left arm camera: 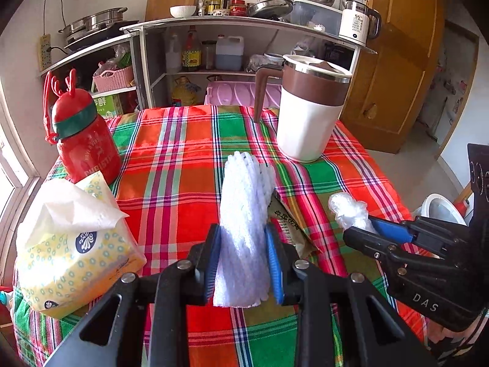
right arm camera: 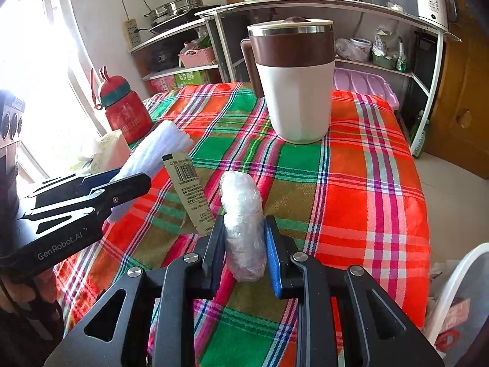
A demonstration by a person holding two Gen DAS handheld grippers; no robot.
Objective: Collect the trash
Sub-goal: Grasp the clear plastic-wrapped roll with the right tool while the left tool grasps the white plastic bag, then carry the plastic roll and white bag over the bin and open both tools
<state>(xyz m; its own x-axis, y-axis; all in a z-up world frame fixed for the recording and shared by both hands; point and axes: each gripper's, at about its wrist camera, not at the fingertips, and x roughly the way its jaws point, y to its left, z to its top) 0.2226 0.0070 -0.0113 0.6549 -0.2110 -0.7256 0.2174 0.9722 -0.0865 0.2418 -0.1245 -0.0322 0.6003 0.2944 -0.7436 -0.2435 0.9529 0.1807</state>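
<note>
Both grippers loaded, trash held just above the plaid cloth [left arm camera: 183, 140].

Left to right: tissue pack [left arm camera: 73, 250] and red bottle [left arm camera: 85, 140] are stood at the left edge. A white foam net [left arm camera: 244, 223] is pinched between the narrowed jaws of the left gripper [left arm camera: 244, 257]. A brown wrapper [right arm camera: 191, 189] is left lying flat on the cloth between the two tools. A crumpled plastic wad [right arm camera: 244, 229] is clamped in the right gripper [right arm camera: 244, 250], jaws nearly closed. The mug [right arm camera: 293, 82] is stood behind. A white bin [right arm camera: 458, 293] is seen at the far right, beside the table.
</note>
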